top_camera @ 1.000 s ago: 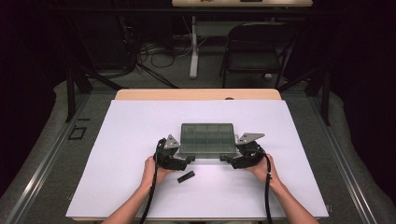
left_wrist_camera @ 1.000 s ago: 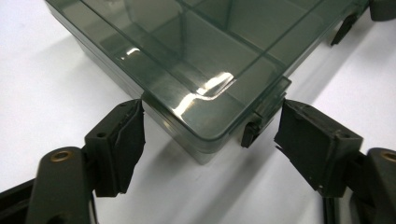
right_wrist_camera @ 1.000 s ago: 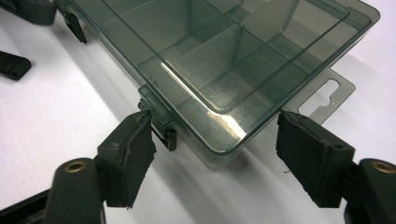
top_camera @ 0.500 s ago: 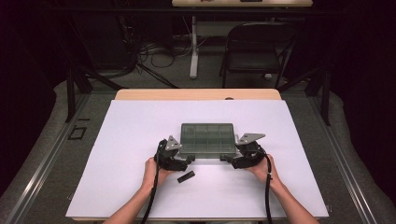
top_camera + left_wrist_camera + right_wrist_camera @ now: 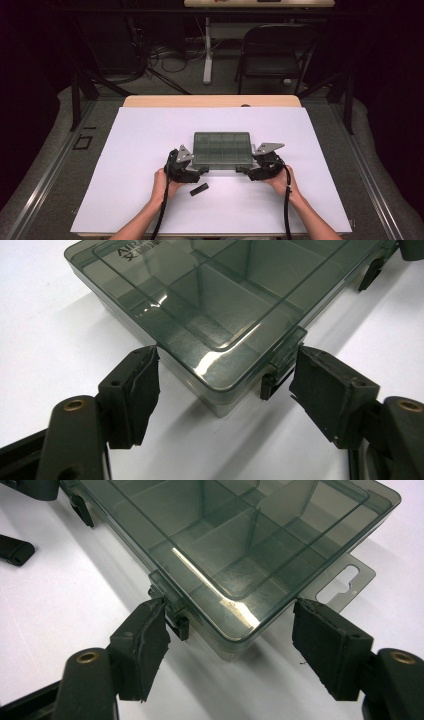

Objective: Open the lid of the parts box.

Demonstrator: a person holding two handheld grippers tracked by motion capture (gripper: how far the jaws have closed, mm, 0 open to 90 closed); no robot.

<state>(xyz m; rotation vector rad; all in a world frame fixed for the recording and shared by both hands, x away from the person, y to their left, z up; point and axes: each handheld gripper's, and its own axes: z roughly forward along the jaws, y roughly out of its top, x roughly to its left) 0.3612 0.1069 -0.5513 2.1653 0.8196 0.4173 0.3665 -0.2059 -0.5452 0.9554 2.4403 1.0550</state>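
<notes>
Broad white worktop [image 5: 150,150], seen from the high view, with a folding chair [image 5: 272,55] on the floor beyond its far edge at about one o'clock.

Near the middle of the worktop, a smoky see-through plastic box [image 5: 222,150], lid down, divided inside into compartments, lying flat. In the left gripper view the box [image 5: 210,305] runs off toward twelve o'clock, one near corner pointing at six. In the right gripper view the box [image 5: 240,540] does the same, a hang tab [image 5: 345,580] sticking out of its side at three o'clock.

At the box's near-left corner, about eight o'clock of it, the left claw [image 5: 200,171]; at the near-right corner, about four o'clock, the right claw [image 5: 243,171]. Left claw [image 5: 225,395] partly open, jaws astride the corner, having just closed a little, the left pad touching or nearly touching the side wall, the right pad just beside a dark latch [image 5: 272,382] on the front edge; firm grip not shown. Right claw [image 5: 227,647] likewise partly open astride its corner, one pad against a second latch [image 5: 172,615], the other just short of the wall.

Smallest, a short black bar [image 5: 199,189] lying loose on the worktop at six o'clock of the left claw.
</notes>
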